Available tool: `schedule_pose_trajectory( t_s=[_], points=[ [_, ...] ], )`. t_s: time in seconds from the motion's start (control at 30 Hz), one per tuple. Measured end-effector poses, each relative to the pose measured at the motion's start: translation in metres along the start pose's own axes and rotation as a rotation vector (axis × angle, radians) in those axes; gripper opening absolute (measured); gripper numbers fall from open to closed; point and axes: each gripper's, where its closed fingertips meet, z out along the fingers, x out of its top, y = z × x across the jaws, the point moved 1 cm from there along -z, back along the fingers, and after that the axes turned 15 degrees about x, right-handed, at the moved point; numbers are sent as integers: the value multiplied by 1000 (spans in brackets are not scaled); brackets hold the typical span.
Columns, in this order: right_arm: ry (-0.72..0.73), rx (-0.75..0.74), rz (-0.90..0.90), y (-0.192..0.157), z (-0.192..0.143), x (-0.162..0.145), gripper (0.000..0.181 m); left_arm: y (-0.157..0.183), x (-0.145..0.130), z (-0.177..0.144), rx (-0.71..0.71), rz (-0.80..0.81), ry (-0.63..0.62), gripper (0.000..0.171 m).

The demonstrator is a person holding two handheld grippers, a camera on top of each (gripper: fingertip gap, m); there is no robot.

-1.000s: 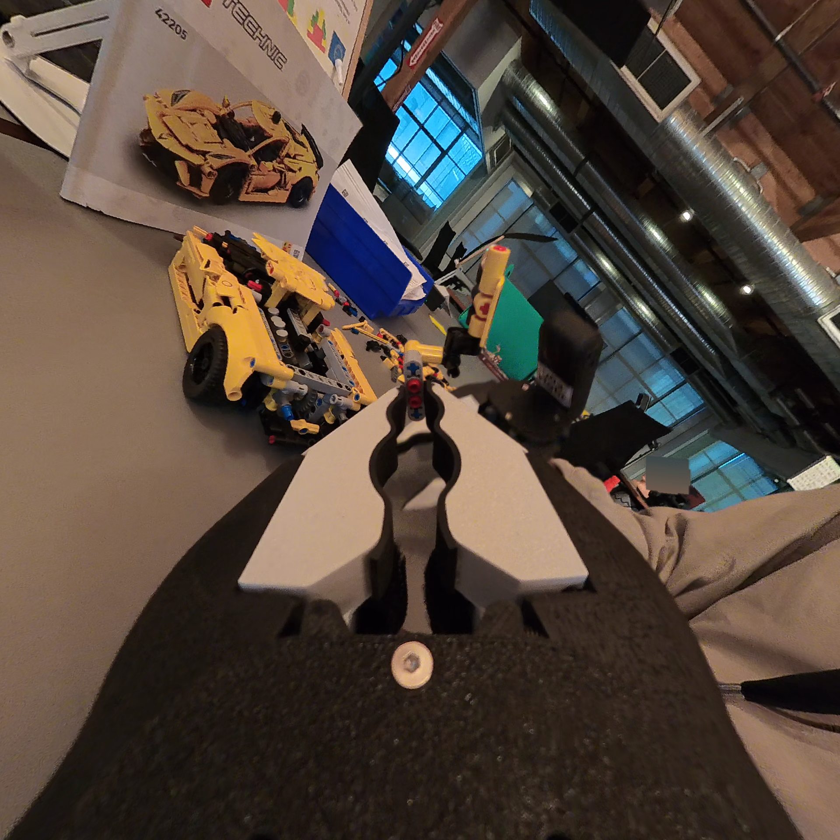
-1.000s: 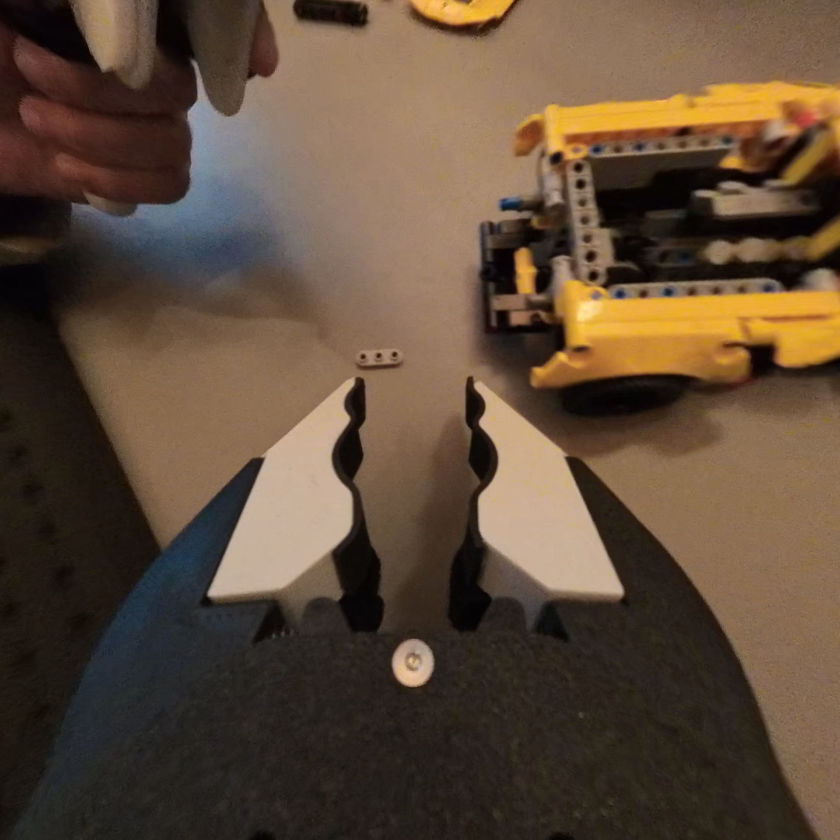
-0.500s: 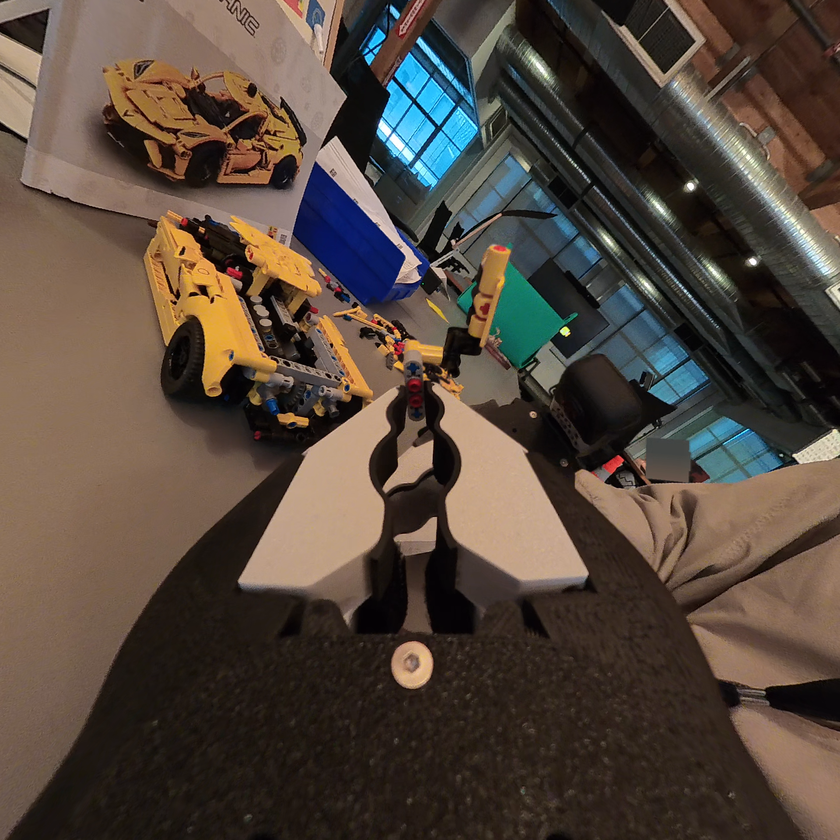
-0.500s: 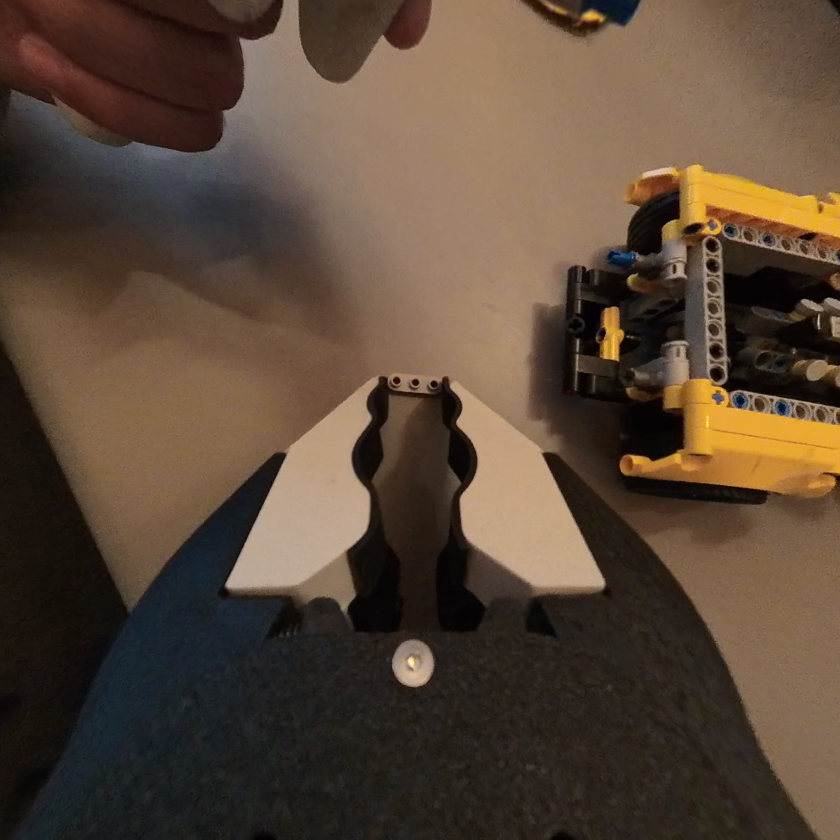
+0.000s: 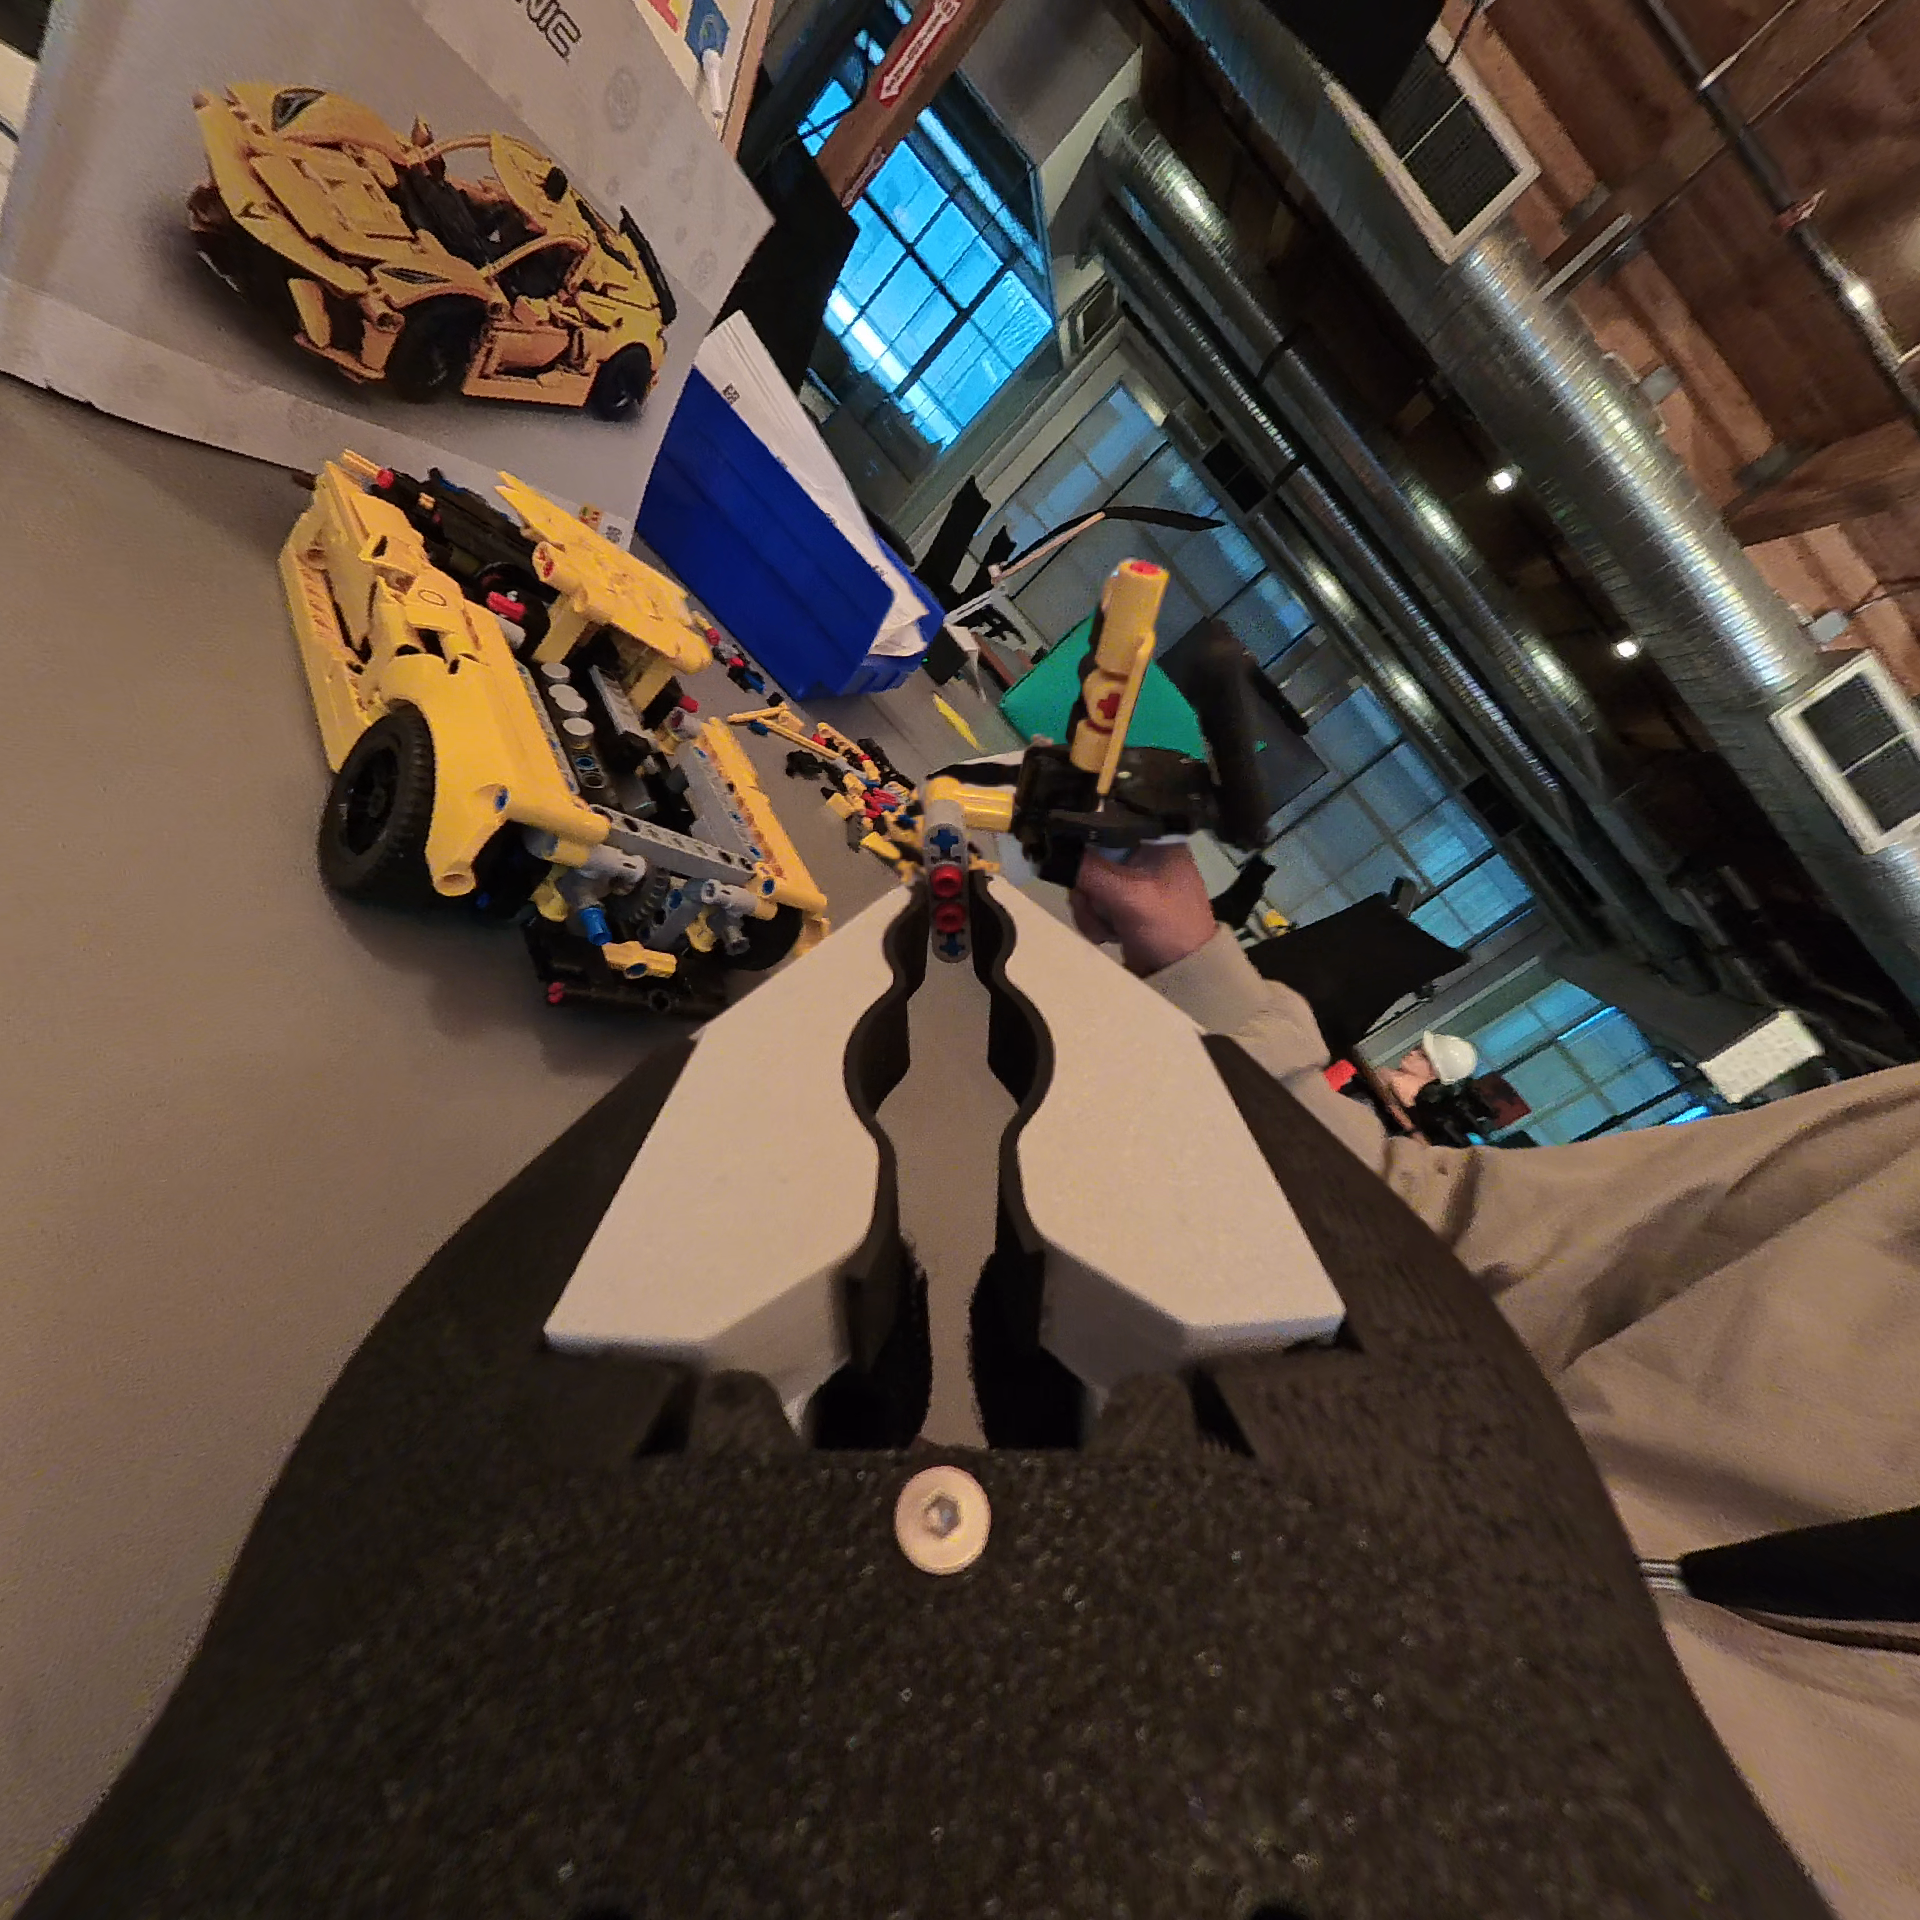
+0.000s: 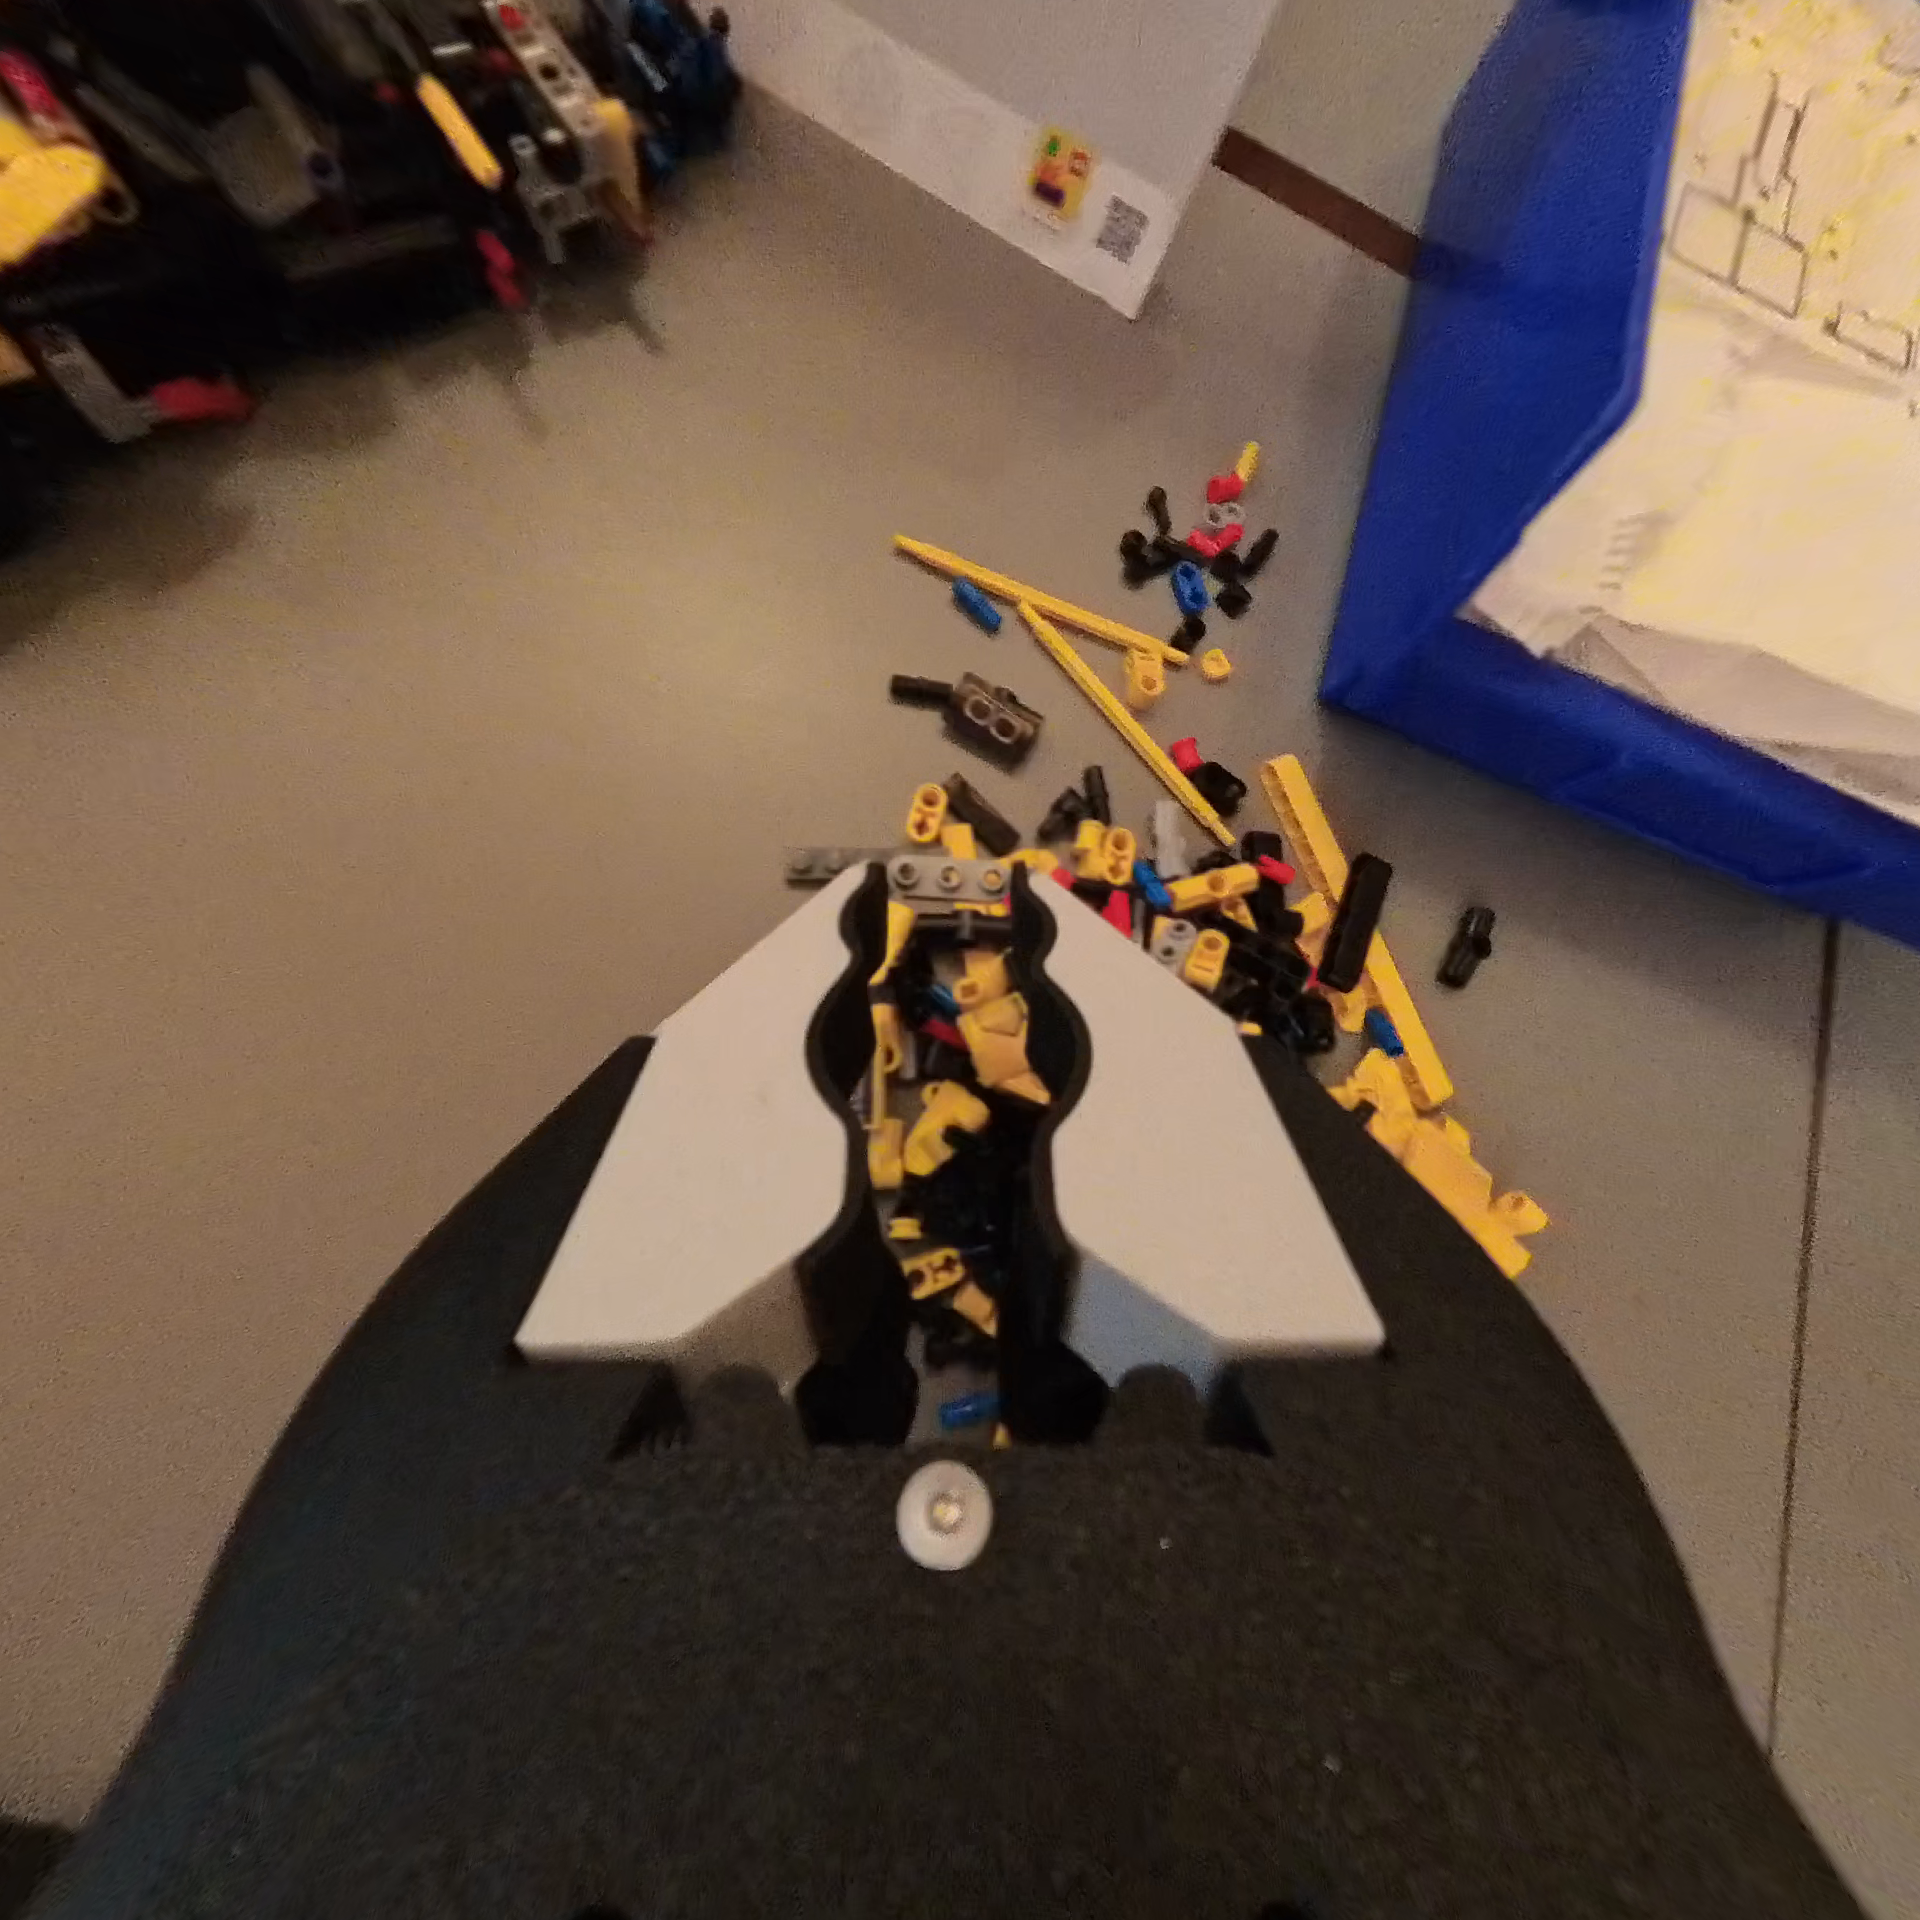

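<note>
My left gripper (image 5: 948, 914) is shut on a small brick sub-assembly (image 5: 1049, 758) of yellow, grey, black and red parts, held up above the grey table (image 5: 156, 1039). A half-built yellow toy car (image 5: 499, 717) stands on the table to its left. My right gripper (image 6: 948, 883) is shut on a small grey three-hole beam (image 6: 948, 881) and hovers over a pile of loose yellow, black and red pieces (image 6: 1226, 894). The right gripper also shows far off in the left wrist view (image 5: 1132, 800), held by a hand.
A blue bin (image 6: 1538, 436) with a paper booklet in it stands right of the pile; it also shows in the left wrist view (image 5: 758, 551). The car's box (image 5: 364, 208) leans behind the car. A beige sleeve (image 5: 1558, 1299) fills the right side. The tips of one gripper are about 35 cm away from the tips of the other.
My right gripper closed on the grey three-hole beam, lifted it off the table near the car's front and carried it over the pile of loose pieces. My left gripper kept its hold.
</note>
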Motion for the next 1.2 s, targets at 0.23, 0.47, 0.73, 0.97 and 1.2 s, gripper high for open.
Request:
schedule_pose_trajectory(
  t_s=[0.23,0.47,0.73,0.97,1.2],
  points=[
    [87,89,125,6,-2,21,32,16,11,-10,-191,-167,40,6],
    [381,1006,-89,-224,-10,154,31,38,10,-17,-355,-210,14,6],
    [257,1440,-40,-309,1,132,14,31,3,-10,-261,-122,-7,6],
    [242,1467,49,-302,7,131,16,39,3,-12,-294,-106,2,6],
    [267,1451,27,-300,3,133,11,34,-7,-7,-208,-10,-35,6]
  ],
)
